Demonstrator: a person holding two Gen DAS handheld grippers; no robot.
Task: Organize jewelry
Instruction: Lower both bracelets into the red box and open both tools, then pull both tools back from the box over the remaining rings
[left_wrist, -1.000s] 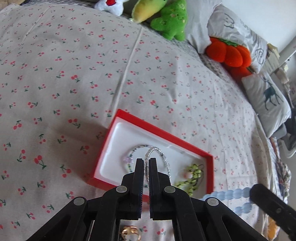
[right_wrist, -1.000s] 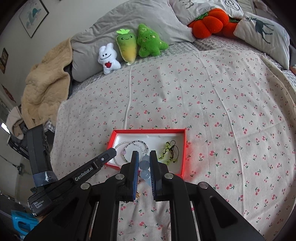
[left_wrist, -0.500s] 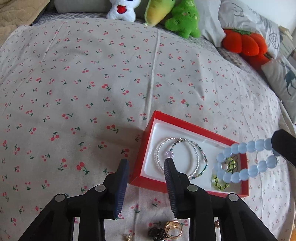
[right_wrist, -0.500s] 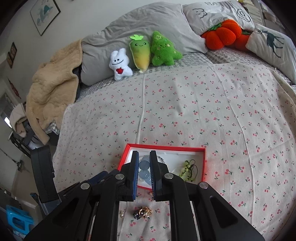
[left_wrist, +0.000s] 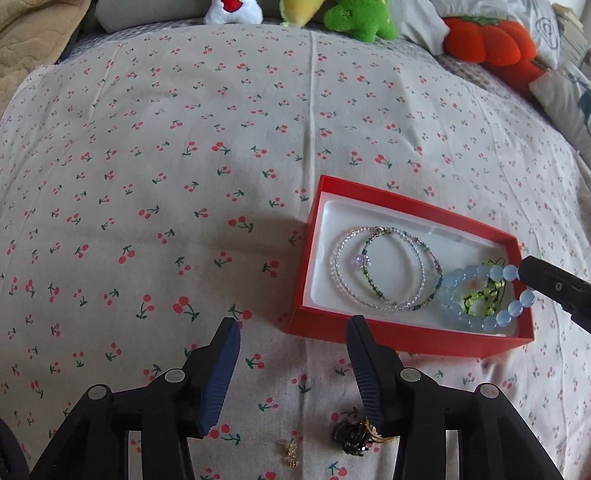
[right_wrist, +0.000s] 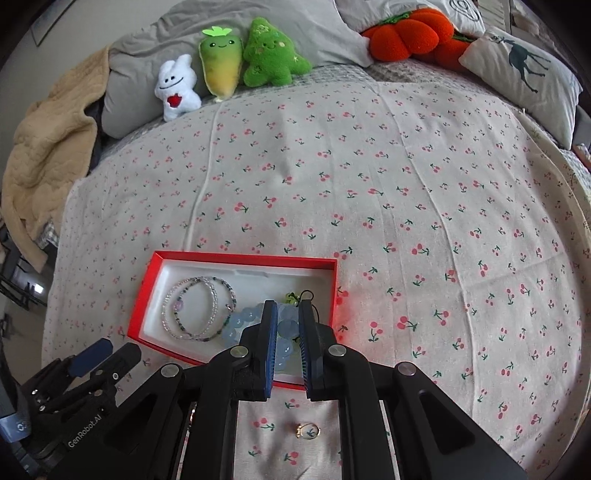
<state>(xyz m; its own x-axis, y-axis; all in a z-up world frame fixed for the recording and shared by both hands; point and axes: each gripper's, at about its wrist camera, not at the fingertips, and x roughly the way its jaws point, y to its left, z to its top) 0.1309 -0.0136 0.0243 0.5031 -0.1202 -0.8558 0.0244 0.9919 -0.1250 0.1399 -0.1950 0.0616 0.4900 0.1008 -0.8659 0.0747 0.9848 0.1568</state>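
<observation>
Left wrist view: the left gripper (left_wrist: 291, 328) hangs over the cherry-print bedsheet (left_wrist: 184, 147) just beside the near left corner of the red jewelry box (left_wrist: 406, 334), jaws spread wide with nothing between them.
Right gripper: the right gripper (right_wrist: 288, 317) is over the right end of the box, jaws nearly together, pinching the pale blue bead bracelet (left_wrist: 476, 295).
Blue bracelet: its lower loop lies inside the box on top of the green beaded piece (left_wrist: 484, 291).
Box contents: two thin beaded bracelets (left_wrist: 384, 273) overlap in the left half of the white lining.
Outside the box: a dark ornament (left_wrist: 351, 435), a small gold earring (left_wrist: 291, 452) and a gold ring (right_wrist: 307, 430) lie on the sheet near the box's front wall.
Beyond the box: plush toys (right_wrist: 236, 70) and an orange pumpkin cushion (right_wrist: 410, 31).
</observation>
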